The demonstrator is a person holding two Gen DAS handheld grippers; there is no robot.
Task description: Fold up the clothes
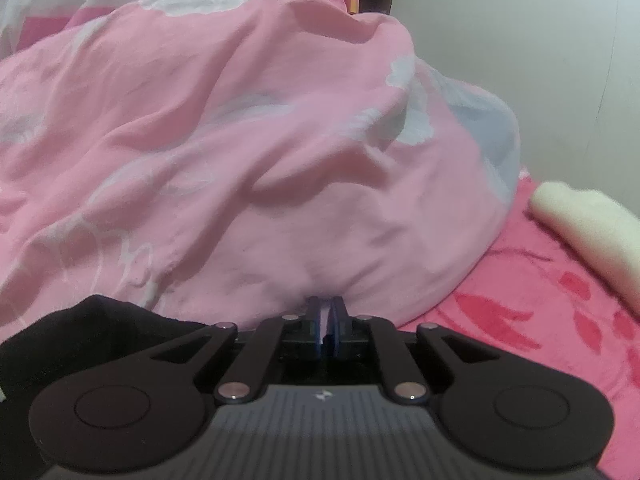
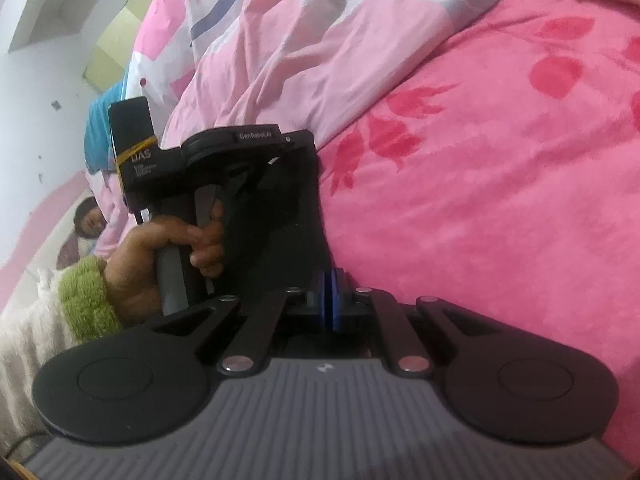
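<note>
A black garment point(image 2: 288, 220) lies on the bed and runs in a straight edge from my left gripper point(image 2: 310, 142) down to my right gripper point(image 2: 330, 280). The right gripper's blue pads are shut on that edge. In the left wrist view the left gripper point(image 1: 329, 308) is shut, its tips pushed into a puckered pink quilt point(image 1: 240, 140). A thin pale strip shows between its pads. The black garment point(image 1: 80, 340) passes under its left linkage. A hand point(image 2: 160, 248) with a green cuff holds the left gripper's handle.
A deep pink flowered bedspread point(image 2: 500, 180) covers the bed to the right. The bulky pink quilt point(image 2: 300, 40) is heaped along the far side. A white fluffy cloth point(image 1: 580, 224) lies at the right by a pale wall point(image 1: 520, 20). Teal fabric point(image 2: 98, 132) sits far left.
</note>
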